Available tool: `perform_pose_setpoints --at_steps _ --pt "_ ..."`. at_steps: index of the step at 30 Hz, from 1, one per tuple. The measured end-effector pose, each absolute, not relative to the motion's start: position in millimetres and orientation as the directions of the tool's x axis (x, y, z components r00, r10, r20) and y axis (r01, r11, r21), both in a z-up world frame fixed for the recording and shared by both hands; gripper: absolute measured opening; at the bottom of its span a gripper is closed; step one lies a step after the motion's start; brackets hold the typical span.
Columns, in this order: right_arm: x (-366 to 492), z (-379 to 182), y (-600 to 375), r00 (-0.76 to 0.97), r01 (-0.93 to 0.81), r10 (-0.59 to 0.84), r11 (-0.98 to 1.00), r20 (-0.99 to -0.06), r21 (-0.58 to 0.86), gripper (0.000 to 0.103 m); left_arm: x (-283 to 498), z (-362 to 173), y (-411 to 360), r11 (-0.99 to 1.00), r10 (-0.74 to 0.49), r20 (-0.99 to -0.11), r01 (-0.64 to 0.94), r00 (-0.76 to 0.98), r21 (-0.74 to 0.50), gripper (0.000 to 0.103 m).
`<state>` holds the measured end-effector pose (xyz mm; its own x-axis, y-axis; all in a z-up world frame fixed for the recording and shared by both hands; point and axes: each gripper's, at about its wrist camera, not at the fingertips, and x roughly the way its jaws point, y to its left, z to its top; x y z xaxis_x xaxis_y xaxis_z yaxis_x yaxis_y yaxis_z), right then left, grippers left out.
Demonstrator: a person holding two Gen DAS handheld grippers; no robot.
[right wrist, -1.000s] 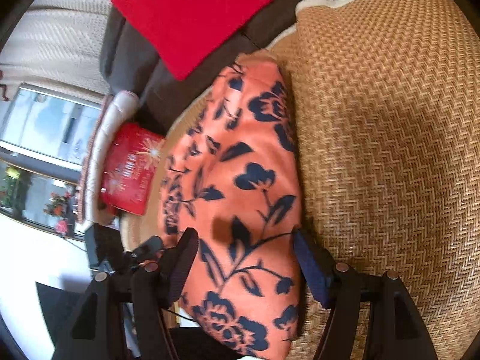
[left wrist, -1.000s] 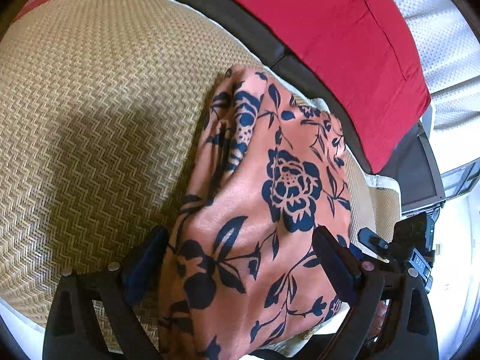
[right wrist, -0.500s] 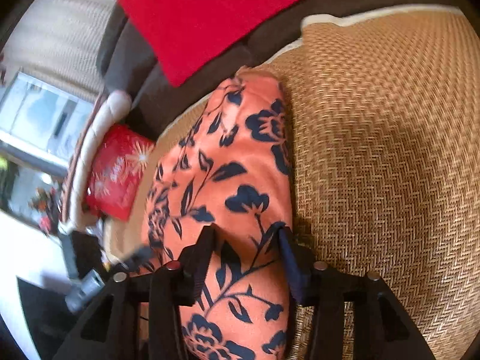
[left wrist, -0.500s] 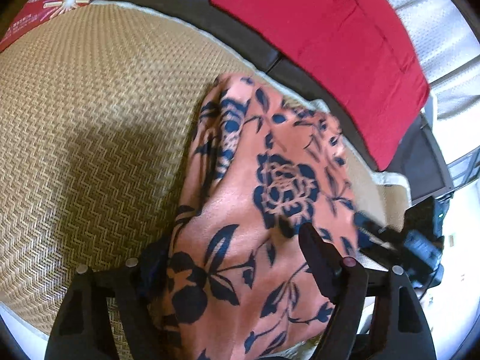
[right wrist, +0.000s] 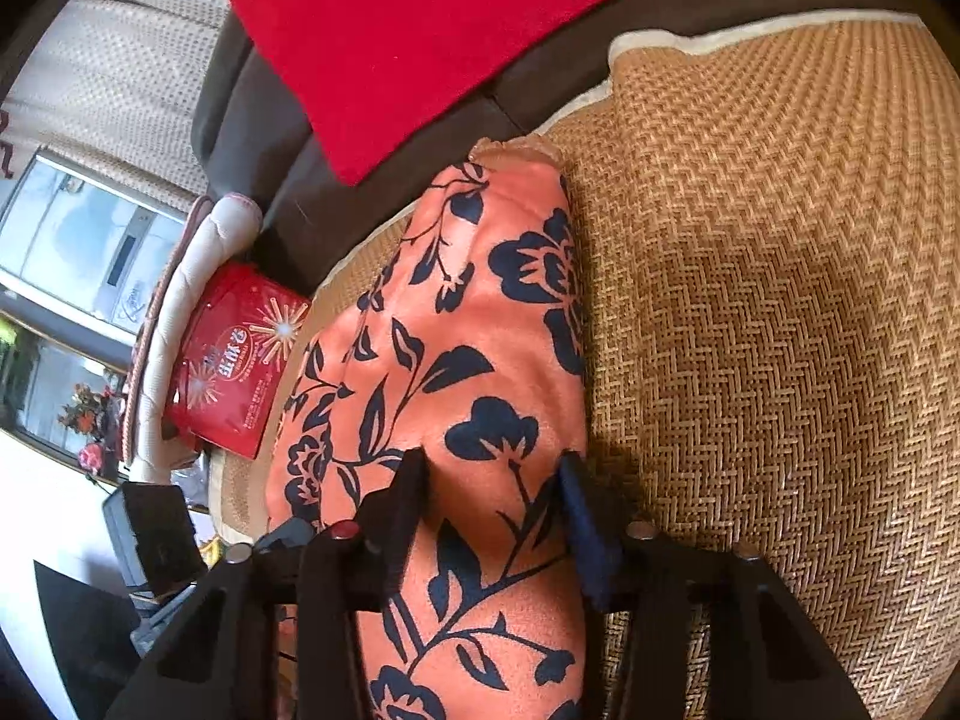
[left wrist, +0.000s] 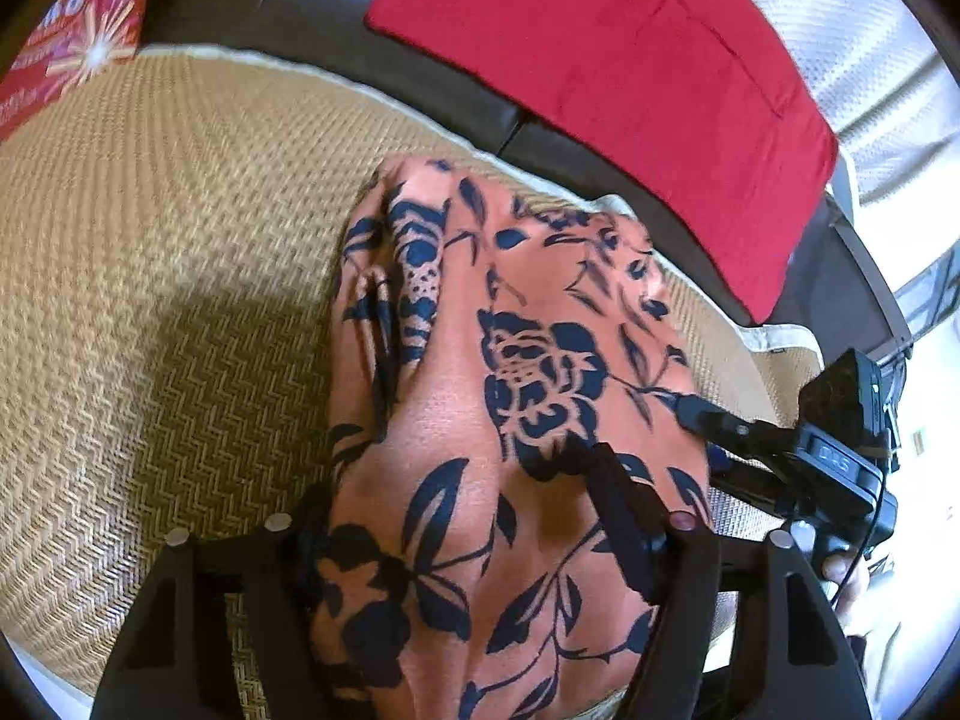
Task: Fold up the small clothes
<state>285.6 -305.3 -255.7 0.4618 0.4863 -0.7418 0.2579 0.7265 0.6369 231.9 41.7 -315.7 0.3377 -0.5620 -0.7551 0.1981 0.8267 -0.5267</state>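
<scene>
An orange garment with dark blue flowers (left wrist: 528, 300) lies bunched in a long strip on the woven mat (left wrist: 150, 300). My left gripper (left wrist: 456, 480) straddles its near end. The right finger (left wrist: 618, 516) presses into the fabric and the left finger is half hidden behind the fabric. In the right wrist view the same garment (right wrist: 480, 312) runs away from me. My right gripper (right wrist: 492, 459) has a raised fold between its pads, touching on both sides, and its jaws are opening slightly. The right gripper's body (left wrist: 840, 438) shows at the left view's right edge.
A red cushion (left wrist: 630, 60) leans on the dark sofa back (left wrist: 312, 6) behind the mat. A red packet (right wrist: 234, 360) lies at the mat's far end by a padded armrest (right wrist: 198, 252). Bare mat (right wrist: 780, 330) spreads beside the garment.
Both grippers have narrowed from straddling the garment to pinching it, and both slid a little along the mat. The fabric between the fingers has bunched up higher.
</scene>
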Motion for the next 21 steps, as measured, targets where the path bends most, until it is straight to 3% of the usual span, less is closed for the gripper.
perform_pose_setpoints --at_steps 1,5,6,10,15,17,18,19,21 --pt "284 -258 -307 0.458 0.261 0.500 0.715 -0.735 0.649 0.068 234 -318 42 0.817 -0.575 -0.747 0.183 0.333 -0.547 0.079" --pt "281 -250 -294 0.468 0.195 0.444 0.791 -0.764 0.580 0.071 235 -319 44 0.794 -0.604 -0.719 0.177 0.344 -0.582 0.079" --pt "281 -248 -289 0.474 0.185 0.425 0.808 -0.771 0.559 0.070 233 -317 44 0.798 -0.599 -0.718 0.189 0.354 -0.573 0.076" --pt "280 -242 -279 0.499 0.161 0.386 0.839 -0.776 0.521 0.052 227 -306 36 0.825 -0.565 -0.722 0.252 0.399 -0.506 0.050" --pt "279 -236 -267 0.523 0.143 0.362 0.856 -0.772 0.498 0.048 222 -300 26 0.851 -0.525 -0.734 0.281 0.431 -0.444 0.037" --pt "280 -239 -269 0.518 0.164 0.362 0.847 -0.775 0.505 0.048 225 -305 23 0.862 -0.507 -0.748 0.253 0.429 -0.439 0.037" --pt "283 -242 -269 0.516 0.174 0.368 0.839 -0.774 0.515 0.048 227 -307 24 0.869 -0.495 -0.759 0.233 0.423 -0.437 0.042" --pt "283 -243 -270 0.517 0.176 0.372 0.835 -0.771 0.521 0.048 230 -311 25 0.877 -0.481 -0.775 0.207 0.410 -0.435 0.056" --pt "281 -243 -271 0.516 0.169 0.372 0.839 -0.772 0.518 0.049 236 -317 26 0.867 -0.496 -0.784 0.162 0.374 -0.471 0.068"
